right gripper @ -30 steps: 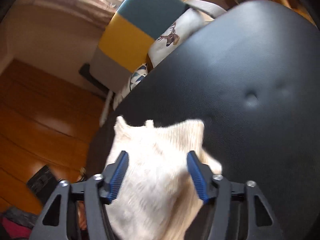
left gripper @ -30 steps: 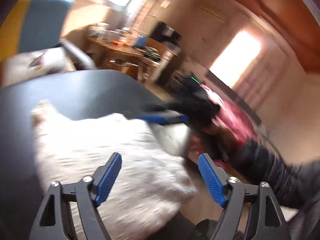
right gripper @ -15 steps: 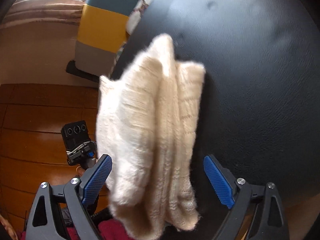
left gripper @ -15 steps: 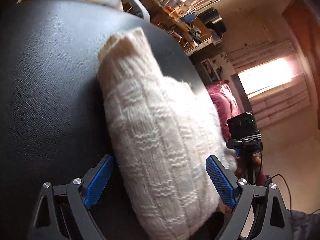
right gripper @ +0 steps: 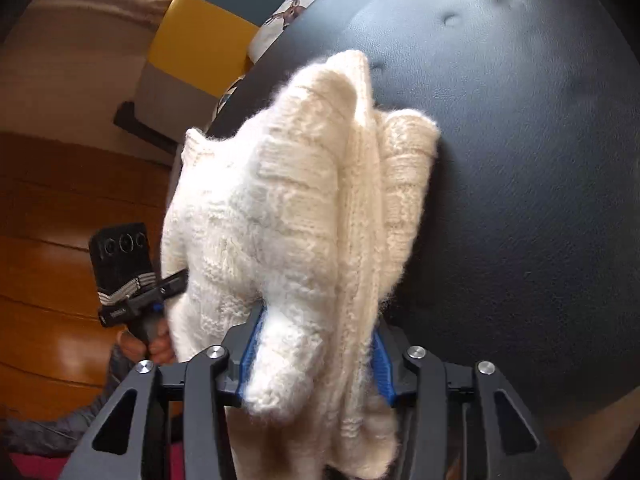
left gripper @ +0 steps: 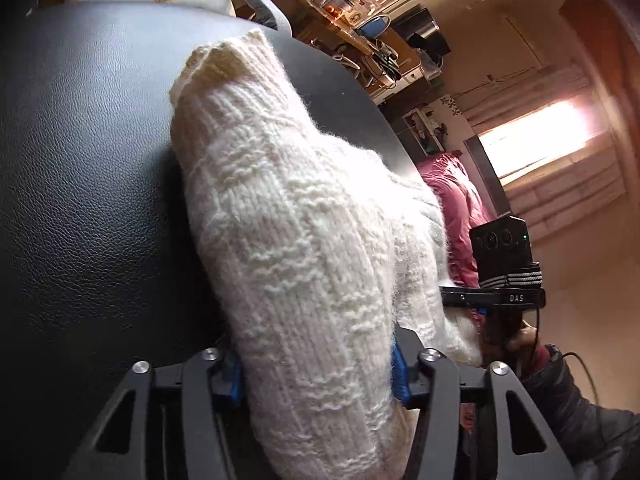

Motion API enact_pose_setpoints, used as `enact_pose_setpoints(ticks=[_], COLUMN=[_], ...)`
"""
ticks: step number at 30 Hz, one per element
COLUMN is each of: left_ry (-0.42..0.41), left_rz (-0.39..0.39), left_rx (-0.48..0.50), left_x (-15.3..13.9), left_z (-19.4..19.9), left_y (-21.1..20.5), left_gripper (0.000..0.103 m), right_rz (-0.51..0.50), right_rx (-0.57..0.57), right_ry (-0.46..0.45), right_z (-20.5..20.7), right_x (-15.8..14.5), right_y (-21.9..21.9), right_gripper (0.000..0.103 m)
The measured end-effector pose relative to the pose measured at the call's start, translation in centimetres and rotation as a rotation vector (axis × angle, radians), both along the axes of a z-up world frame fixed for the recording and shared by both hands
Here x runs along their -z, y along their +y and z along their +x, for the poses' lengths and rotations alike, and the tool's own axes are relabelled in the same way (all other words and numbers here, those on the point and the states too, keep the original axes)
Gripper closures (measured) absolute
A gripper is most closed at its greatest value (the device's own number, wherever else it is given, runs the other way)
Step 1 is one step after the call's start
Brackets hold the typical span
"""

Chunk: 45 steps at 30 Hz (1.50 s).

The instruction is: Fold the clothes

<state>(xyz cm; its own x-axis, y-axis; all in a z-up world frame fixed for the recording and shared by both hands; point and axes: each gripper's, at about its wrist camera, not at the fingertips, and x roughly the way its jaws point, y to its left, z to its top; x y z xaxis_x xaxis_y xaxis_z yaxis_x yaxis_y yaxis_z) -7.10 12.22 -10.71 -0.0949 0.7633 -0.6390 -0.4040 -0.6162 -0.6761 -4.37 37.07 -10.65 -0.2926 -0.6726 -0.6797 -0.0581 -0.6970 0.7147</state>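
Up close from the left wrist, the left gripper (left gripper: 316, 376) sits low at the near edge of the black seat (left gripper: 80, 200), pointing forward along the cushion; its blue pads (left gripper: 234, 380) are drawn in and clamped on the near end of the white knit (left gripper: 288, 248); the wool bulges up between the black arms and hides most of both pads; from there the knit runs away from the tool over the seat, ending in a ribbed cuff at the far end; its right flank hangs past the seat's edge. To the right, the right gripper (left gripper: 500, 300) shows side-on, with a dark camera on top, and its front end is buried in the knit; a hand (left gripper: 516, 340) in a dark sleeve (left gripper: 576, 408) grips its handle below; a pink cloth (left gripper: 460, 200) lies beyond.

Seen from the right wrist, the right gripper (right gripper: 316, 356) is likewise pinched shut on the knit (right gripper: 288, 216), blue pads (right gripper: 250, 344) pressed into a thick wad of folded layers; the knit rises from the jaws in several long ridges and lies on the seat (right gripper: 520, 160) near its left edge, with loose ends drooping below the pads. At the left, the left gripper (right gripper: 160, 292) meets the knit's side; its jaws are hidden in wool from here; a hand (right gripper: 156, 344) holds it over the wood floor (right gripper: 48, 240).
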Motion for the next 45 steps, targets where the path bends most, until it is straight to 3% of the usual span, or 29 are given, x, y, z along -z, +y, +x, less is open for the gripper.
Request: enact_pose_setpoints(ticks=[4,9,16,19,22,26,29,32,34,36,40,42,45], left_ry=[0.080,0.165,0.285,0.317,0.324,0.269,0.190,0.137,0.151,0.209,0.344,0.386,0.407], left_rz=[0.001,0.054,0.071,0.049,-0.015,-0.168,-0.162,-0.141,-0.160,-0.183,-0.165,-0.148,-0.192], left_rx=[-0.007,0.065,0.258,0.320,0.364,0.372,0.308,0.258,0.226,0.179,0.132,0.156,0.229], left_x=[-0.7,-3.0,-7.4,-8.4,-7.7,-3.3,-0.9,-0.8,-1.5,-2.6,-5.0,-5.9,-5.0], left_z=[0.8,0.3,-3.4,-5.6,-7.8,-10.2,-11.2,-12.0,-12.0,-11.5,-10.4,-9.9,-8.8], left_y=[0.5,2.7,12.7,18.4,23.7,27.2,25.3,23.5,21.9,20.5,19.2,20.6,24.1], left_gripper=[0.057,0.057,0.057,0.057,0.056,0.054,0.042,0.033,0.030,0.029,0.028,0.027,0.027], right_rz=[0.005,-0.029,0.007,0.054,0.092,0.158,0.121,0.095,0.176,0.314,0.490,0.588,0.714], right_rx=[0.048,0.124,0.310,0.413,0.508,0.550,0.573,0.579,0.599,0.614,0.493,0.387,0.247], right_ry=[0.056,0.124,0.249,0.265,0.223,0.119,0.145,0.161,0.204,0.304,0.493,0.512,0.405], right_z=[1.3,3.2,5.8,5.6,4.3,2.0,2.5,3.8,4.5,5.2,4.8,3.6,2.3], right_x=[-0.5,-1.3,-5.8,-6.1,-4.3,0.2,1.2,1.3,-0.6,-4.1,-9.7,-9.9,-6.9], right_y=[-0.4,0.8,7.4,11.3,14.4,15.6,17.6,19.1,19.3,18.6,14.1,11.9,10.2], right_gripper=[0.065,0.066,0.066,0.066,0.066,0.066,0.057,0.055,0.055,0.054,0.055,0.055,0.055])
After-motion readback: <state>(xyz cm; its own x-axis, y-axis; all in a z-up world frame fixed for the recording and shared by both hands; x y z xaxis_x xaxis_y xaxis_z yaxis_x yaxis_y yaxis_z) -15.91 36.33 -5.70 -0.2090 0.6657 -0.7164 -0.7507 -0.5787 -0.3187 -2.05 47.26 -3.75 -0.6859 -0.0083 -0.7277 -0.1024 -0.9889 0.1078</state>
